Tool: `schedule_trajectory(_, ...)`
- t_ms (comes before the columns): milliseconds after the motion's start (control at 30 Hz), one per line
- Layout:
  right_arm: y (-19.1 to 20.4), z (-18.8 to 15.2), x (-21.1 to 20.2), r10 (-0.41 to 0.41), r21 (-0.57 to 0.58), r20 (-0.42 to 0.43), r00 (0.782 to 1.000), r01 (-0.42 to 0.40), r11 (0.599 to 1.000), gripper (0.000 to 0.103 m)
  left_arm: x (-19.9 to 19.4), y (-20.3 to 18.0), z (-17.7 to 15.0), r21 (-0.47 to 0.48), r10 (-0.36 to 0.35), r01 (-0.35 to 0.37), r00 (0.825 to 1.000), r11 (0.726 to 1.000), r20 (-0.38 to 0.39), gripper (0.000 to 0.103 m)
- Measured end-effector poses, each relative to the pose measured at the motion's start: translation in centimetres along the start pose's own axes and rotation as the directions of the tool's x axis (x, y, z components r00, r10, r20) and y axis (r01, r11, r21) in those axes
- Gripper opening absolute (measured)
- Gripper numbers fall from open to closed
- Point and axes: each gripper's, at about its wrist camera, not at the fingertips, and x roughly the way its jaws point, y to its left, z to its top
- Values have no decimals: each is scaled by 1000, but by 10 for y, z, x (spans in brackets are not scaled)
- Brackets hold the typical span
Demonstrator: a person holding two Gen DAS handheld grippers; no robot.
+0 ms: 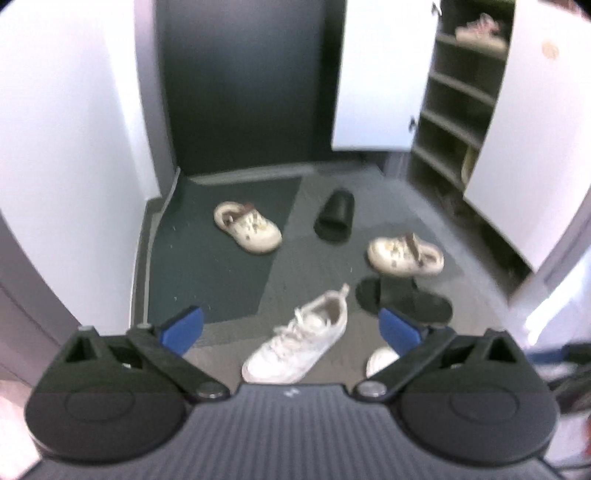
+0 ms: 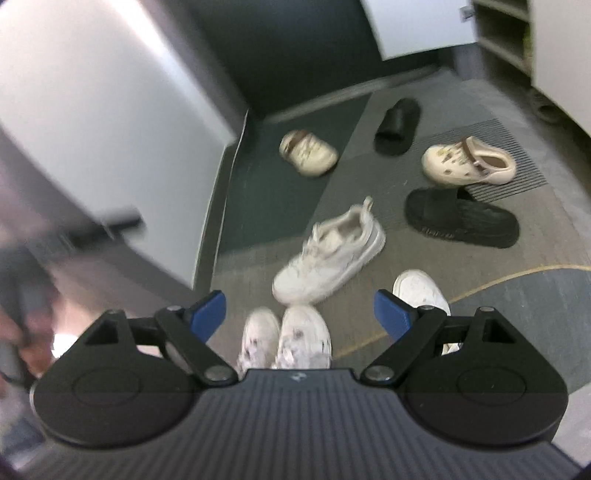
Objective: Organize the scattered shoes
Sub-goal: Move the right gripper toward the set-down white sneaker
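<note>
Shoes lie scattered on the floor. A white sneaker (image 1: 299,338) (image 2: 330,256) lies nearest, and a second white sneaker (image 1: 381,360) (image 2: 421,290) peeks out beside it. Two cream clogs (image 1: 246,227) (image 1: 404,254) (image 2: 308,152) (image 2: 468,160) lie farther off, with a black slide (image 1: 335,219) (image 2: 397,127) between them and another black slide (image 1: 404,301) (image 2: 461,218) on the right. My left gripper (image 1: 291,326) hangs open high above the white sneaker, holding nothing. My right gripper (image 2: 299,312) is open too, empty, above the floor.
An open shoe cabinet (image 1: 456,110) with white doors (image 1: 373,74) stands at the back right; a shoe (image 1: 480,33) rests on its top shelf. A dark door (image 1: 243,85) closes the back. White walls (image 1: 66,147) bound the left. The person's own white shoes (image 2: 286,338) stand below the right gripper.
</note>
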Motion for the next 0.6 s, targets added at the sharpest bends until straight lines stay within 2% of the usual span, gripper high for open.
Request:
schedule_trajectory(67, 8, -1, 16, -14, -55, -34, 999, 12, 998, 89, -22, 4, 9, -12, -9, 10, 999, 1000, 53, 103)
schedule_trajectory(167, 23, 0, 39, -27, -179, -55, 998, 17, 984, 89, -44, 7, 15, -6, 33, -32, 994, 999, 108, 103)
schedule_trajectory(233, 35, 1, 56, -40, -317, -61, 997, 19, 948, 89, -51, 10, 15, -20, 41, -39, 991, 999, 126, 103)
schedule_trajectory(333, 51, 3, 97, -63, -567, -88, 994, 2, 824, 89, -54, 11, 18, -45, 58, -53, 992, 998, 116, 103)
schedule_trajectory(400, 56, 3, 118, -97, -662, -98, 990, 8, 750, 89, -53, 9, 19, -33, 66, -62, 991, 997, 116, 103)
schedule_trajectory(500, 57, -1, 174, -196, -830, -98, 976, 28, 557, 89, -50, 8, 20, -28, 63, -61, 992, 998, 107, 103)
schedule_trajectory(600, 52, -4, 220, -207, -904, -94, 974, 3, 427, 89, -45, 8, 27, -26, 62, -60, 993, 998, 105, 103)
